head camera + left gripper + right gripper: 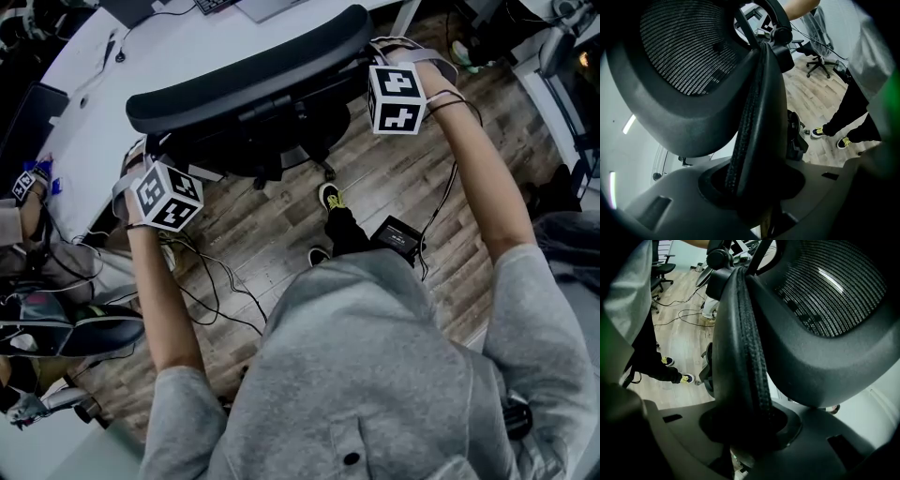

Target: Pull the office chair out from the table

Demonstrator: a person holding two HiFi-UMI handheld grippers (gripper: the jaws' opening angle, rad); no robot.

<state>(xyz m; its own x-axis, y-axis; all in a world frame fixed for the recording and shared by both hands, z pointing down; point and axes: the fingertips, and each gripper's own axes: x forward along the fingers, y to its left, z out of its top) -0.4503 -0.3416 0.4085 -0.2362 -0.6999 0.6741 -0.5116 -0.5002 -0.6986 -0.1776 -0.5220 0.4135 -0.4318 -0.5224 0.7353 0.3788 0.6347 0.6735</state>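
Head view, left tool (143, 157) and right tool (375, 54) clamp office chair (248, 80), tips hidden

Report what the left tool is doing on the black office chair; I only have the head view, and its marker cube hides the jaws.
Observer: The left tool is shut on the ribbed fabric edge of the black mesh-backed office chair.
Operator: Check the right tool.
Observer: The right tool is shut on the opposite ribbed edge.
Operator: Scan the floor around it.
Observer: A second black swivel chair stands apart on the pale wood floor, beyond the person's legs.
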